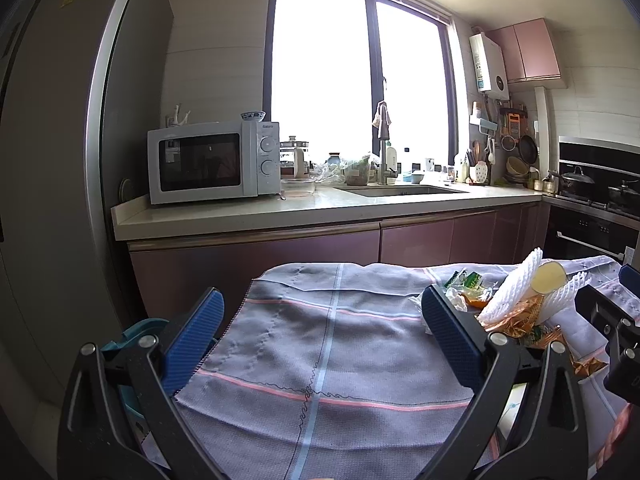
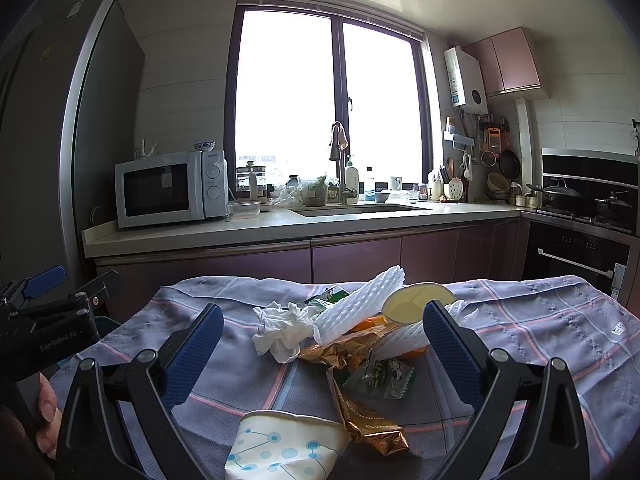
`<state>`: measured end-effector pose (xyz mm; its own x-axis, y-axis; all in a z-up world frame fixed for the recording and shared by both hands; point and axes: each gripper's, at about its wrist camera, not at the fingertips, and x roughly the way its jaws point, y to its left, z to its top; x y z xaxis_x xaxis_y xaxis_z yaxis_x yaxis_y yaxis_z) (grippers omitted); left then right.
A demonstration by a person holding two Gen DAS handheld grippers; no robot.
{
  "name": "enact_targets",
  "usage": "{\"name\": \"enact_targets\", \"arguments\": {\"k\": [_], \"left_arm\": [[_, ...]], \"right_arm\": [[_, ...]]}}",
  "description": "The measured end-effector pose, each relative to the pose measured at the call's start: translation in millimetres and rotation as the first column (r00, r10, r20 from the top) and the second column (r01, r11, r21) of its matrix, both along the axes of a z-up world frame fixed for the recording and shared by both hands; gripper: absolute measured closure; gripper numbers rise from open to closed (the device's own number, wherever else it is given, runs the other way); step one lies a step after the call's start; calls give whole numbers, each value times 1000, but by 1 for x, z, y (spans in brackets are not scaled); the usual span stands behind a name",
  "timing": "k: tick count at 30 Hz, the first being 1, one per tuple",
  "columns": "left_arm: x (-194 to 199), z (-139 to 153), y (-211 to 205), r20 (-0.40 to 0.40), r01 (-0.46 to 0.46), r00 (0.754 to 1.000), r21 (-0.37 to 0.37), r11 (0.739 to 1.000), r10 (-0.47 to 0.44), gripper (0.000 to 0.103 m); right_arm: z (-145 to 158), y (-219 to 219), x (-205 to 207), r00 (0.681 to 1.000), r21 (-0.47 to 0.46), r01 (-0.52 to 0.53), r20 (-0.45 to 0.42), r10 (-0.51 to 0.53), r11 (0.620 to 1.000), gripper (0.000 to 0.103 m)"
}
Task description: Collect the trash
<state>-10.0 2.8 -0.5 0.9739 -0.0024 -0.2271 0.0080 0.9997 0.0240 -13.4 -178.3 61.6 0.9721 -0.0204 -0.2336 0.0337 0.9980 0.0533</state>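
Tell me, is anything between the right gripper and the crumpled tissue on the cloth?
Nothing visible blocks it. The right gripper is open, and the crumpled tissue lies on the cloth just ahead, between the fingers' lines. It touches the white foam net on its right, which may shift too.

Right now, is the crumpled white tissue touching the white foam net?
Touching. In the right wrist view, the crumpled white tissue presses against the lower end of the white foam net, with no cloth visible between them.

I was working in a home kitchen: a microwave [image 2: 170, 188] stood on the counter [image 2: 280, 228] beside a sink [image 2: 360, 210], with a stove [image 2: 580, 216] at right.
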Motion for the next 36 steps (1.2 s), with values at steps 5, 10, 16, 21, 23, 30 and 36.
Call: {"name": "enact_targets", "arguments": {"k": [5,10,16,21,23,30,36], "left_arm": [[0,0,1,1,-2,1000,0,1000,2,5],[1,0,1,-2,-4,1000,0,1000,4,5],[1,-1,1,-6,-11,1000,0,1000,11,5],[1,-3,1,-9,-24,1000,1,1000,24,5],[1,-4,1,-12,-27,1000,1,1000,27,5],[0,-4,5,-19,-52,998,-3,999,52,5],[-3,-4,9,-19,-68,998,-6,998,68,5]], "right_arm": [[0,-1,1,1000,1,2,-3,-2,1000,6],[-1,-1,1,1000,2,-1,-3,1,1000,6],[-1,-1,1,1000,1,-4,-5,4,1000,6],[-2,0,2,1000,2,-9,-5,9,1000,6],[-2,0,1,1000,5,-11,-6,11,1000,6],[-2,3,0,1000,7,-21,-9,21,1000,6],[-2,6,-1,1000,8,-26,-10,26,1000,6]]}}
